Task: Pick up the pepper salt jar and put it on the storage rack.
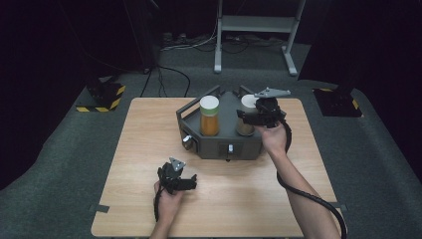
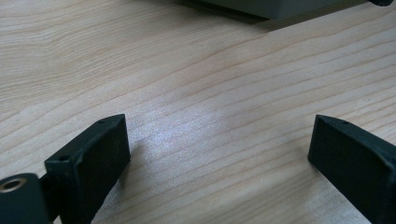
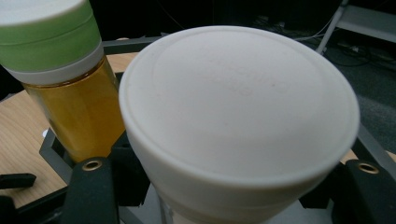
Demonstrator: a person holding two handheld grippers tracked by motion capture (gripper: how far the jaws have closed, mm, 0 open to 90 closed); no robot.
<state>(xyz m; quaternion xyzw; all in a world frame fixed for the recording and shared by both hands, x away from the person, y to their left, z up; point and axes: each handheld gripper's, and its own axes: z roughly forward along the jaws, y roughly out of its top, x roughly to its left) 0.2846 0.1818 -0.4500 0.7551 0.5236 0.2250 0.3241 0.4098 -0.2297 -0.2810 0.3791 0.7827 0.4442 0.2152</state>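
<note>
A grey carrier (image 1: 226,144) with handles stands at the far middle of the wooden table (image 1: 149,149). It holds a jar of amber liquid (image 1: 209,119) with a pale green-banded lid, and to its right a white-lidded jar (image 1: 247,102). My right gripper (image 1: 245,119) is shut on the white-lidded jar just below its lid. In the right gripper view the white lid (image 3: 238,98) looms close, black fingers (image 3: 91,191) flank it, and the amber jar (image 3: 74,112) stands to its left. My left gripper (image 1: 191,183) rests low on the table in front of the carrier, open and empty (image 2: 219,154).
The carrier's front face carries a round knob (image 1: 187,141) and a small switch (image 1: 230,148); its lower edge (image 2: 271,7) shows in the left gripper view. Bare wood surrounds the left gripper. Beyond the table lie grey carpet, cables and a white stand (image 1: 254,30).
</note>
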